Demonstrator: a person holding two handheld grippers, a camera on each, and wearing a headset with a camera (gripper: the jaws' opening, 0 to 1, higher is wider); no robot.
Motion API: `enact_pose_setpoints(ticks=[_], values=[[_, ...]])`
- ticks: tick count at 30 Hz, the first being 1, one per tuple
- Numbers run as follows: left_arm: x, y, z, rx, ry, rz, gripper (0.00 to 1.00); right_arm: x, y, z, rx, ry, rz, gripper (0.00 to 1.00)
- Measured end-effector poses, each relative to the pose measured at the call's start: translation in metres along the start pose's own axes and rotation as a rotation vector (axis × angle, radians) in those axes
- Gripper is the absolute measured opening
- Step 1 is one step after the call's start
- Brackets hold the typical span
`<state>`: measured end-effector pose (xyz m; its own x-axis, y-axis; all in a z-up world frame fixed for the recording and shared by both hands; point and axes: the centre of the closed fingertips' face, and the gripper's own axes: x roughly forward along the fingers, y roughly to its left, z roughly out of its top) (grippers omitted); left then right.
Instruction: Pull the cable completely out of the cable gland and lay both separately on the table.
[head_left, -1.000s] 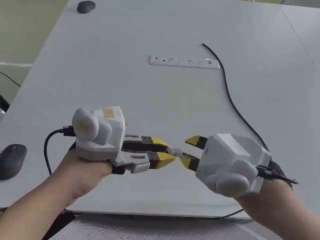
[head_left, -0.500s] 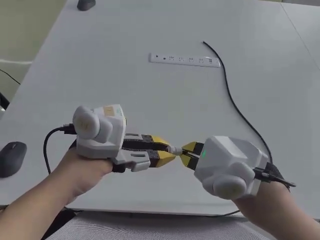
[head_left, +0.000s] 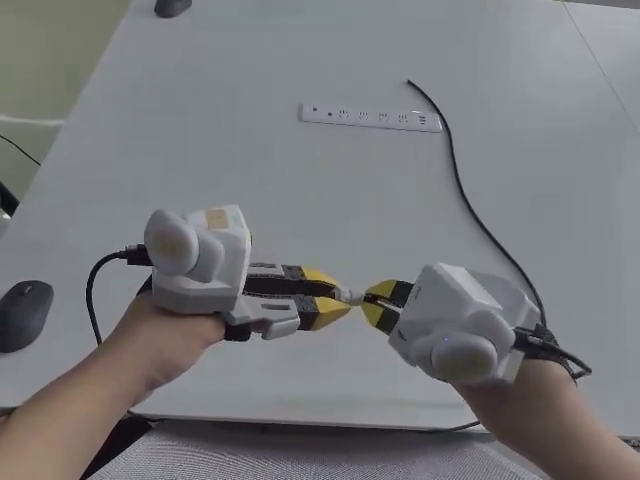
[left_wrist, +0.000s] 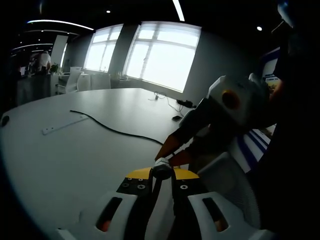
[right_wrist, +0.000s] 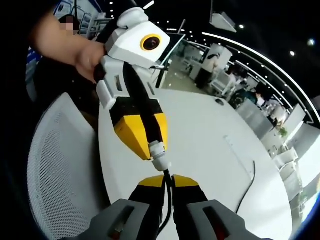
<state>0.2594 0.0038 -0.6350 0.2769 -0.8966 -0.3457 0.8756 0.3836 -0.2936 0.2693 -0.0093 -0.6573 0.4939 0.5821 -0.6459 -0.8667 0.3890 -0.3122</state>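
The cable gland (right_wrist: 157, 151) is clamped at the tips of the left gripper (head_left: 338, 301). The cable (right_wrist: 168, 181) runs from it directly into the right gripper (head_left: 374, 299), whose jaws are closed on it just beside the gland. The pulling-out step is judged to be in hand. Next, the grippers should be drawn apart until the cable is freed.

A pale grey table (head_left: 250, 190) carries a white power strip (head_left: 370, 117) at upper centre and a thin black cable (head_left: 470, 205) curving toward the lower right. One dark oval mouse (head_left: 172, 8) lies at top left, another dark mouse (head_left: 22, 313) at the left edge.
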Motion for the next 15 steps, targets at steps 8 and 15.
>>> enact_pose_setpoints(ticks=[8,15], values=[[-0.001,0.003,0.001,0.0,-0.008,0.006,0.15,0.002,-0.008,-0.014,0.102,0.014,-0.021,0.0],[-0.002,0.006,0.004,-0.007,-0.02,0.008,0.15,0.002,-0.019,-0.034,0.253,0.027,-0.046,0.0]])
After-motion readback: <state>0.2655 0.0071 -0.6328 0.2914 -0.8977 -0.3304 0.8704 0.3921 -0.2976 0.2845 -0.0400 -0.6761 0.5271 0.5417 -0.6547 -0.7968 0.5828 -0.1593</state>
